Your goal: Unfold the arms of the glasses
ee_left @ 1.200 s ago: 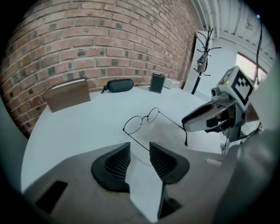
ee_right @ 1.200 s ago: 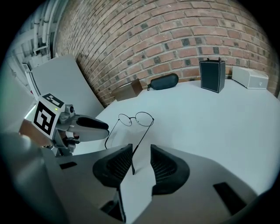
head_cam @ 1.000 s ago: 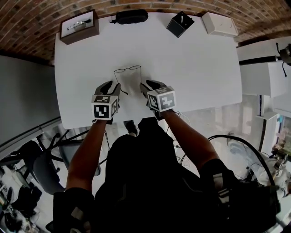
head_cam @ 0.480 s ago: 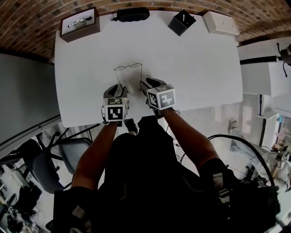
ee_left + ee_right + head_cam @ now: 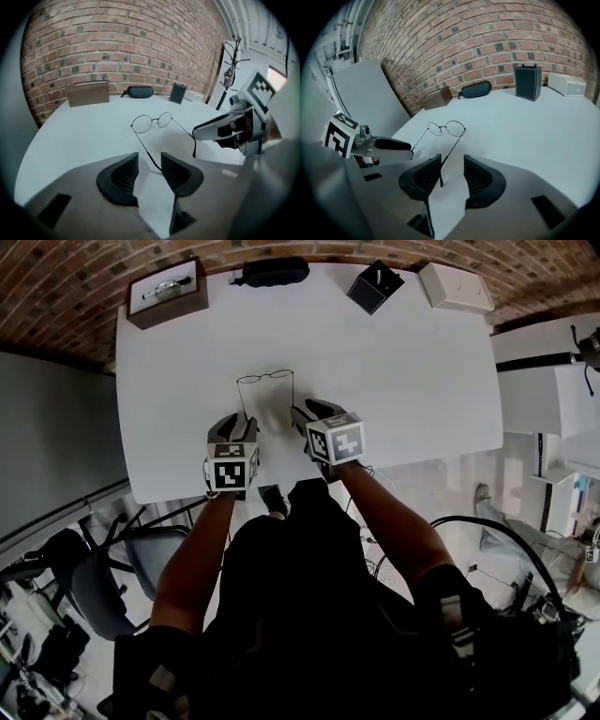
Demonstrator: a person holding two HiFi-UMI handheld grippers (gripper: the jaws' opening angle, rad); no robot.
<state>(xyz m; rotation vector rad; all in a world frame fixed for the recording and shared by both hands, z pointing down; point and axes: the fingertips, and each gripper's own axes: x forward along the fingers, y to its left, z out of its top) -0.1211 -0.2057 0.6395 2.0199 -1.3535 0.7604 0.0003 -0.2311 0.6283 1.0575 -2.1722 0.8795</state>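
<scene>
Thin round wire-rimmed glasses (image 5: 265,378) lie on the white table (image 5: 394,371), both arms spread and pointing back toward me. My left gripper (image 5: 232,427) is open and its jaws have just been opening. In the left gripper view the glasses (image 5: 151,122) send one arm back between the left gripper's (image 5: 150,161) pads without touching them. My right gripper (image 5: 309,413) is open too. In the right gripper view the other arm of the glasses (image 5: 446,127) ends between the right gripper's (image 5: 452,166) jaws, close to the left pad. Each gripper sees the other: right gripper (image 5: 225,129), left gripper (image 5: 389,145).
Along the table's far edge stand a brown box (image 5: 165,292) holding a watch, a black glasses case (image 5: 272,271), a small black box (image 5: 375,287) and a white box (image 5: 455,287). The near table edge runs just under both grippers. A brick wall stands behind.
My left gripper has shifted right, toward the glasses' arm, and now lines up with it. The right gripper and the glasses have stayed in place.
</scene>
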